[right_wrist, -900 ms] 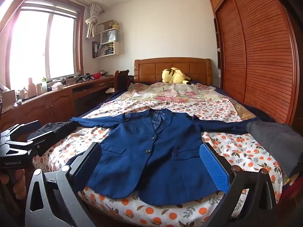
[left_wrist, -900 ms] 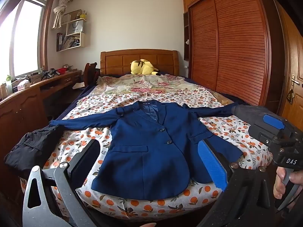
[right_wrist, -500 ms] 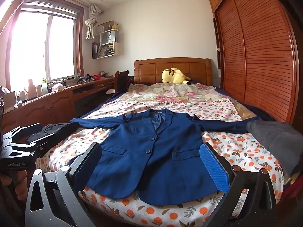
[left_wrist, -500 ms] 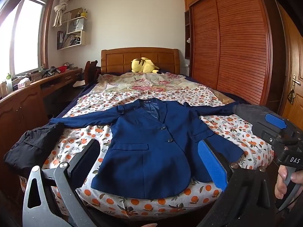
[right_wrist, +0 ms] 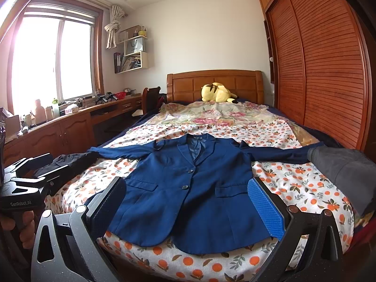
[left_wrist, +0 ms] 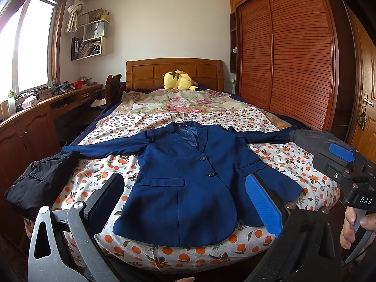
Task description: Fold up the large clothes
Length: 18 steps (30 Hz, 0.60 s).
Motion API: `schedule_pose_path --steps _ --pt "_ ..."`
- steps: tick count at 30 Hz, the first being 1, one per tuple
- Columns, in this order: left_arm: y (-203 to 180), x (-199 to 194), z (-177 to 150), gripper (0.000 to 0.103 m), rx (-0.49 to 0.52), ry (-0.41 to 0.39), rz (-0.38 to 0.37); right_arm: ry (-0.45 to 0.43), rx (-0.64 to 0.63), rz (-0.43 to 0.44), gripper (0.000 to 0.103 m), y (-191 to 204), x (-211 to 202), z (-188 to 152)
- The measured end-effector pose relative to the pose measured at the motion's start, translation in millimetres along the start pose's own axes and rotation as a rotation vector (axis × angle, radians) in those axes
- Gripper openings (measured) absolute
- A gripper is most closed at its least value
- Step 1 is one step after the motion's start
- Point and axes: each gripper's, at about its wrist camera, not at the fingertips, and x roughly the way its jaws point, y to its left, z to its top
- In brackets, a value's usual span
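One blue jacket lies face up and spread flat on the bed, collar toward the headboard, both sleeves stretched out sideways, two buttons done up down the front. Both claws hang above the foot of the bed with jaws wide apart and nothing between them: the left claw frames the jacket's lower half, and so does the right claw. The left view shows what the right does not: the right claw's body with its blue pad at the far right, a hand on its trigger, and a door handle beyond it. The right view alone shows the left claw's dark body at the left edge with fingers around its grip, the whole window, and bottles along the wooden bench under it. Three garments in all: the jacket, one black garment bunched at the bed's left edge touching the left sleeve end, and one grey garment at the right edge covering the right sleeve end. One yellow plush toy lies by the headboard on a floral blanket. A slatted wardrobe fills the right wall; one shelf unit hangs by the window.
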Motion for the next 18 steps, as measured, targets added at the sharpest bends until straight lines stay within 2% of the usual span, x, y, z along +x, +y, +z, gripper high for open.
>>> schedule_pose_path --steps 18 --pt "-5.6 -1.7 1.9 0.103 0.003 -0.011 -0.004 0.003 0.009 0.007 0.103 0.2 1.1 -1.6"
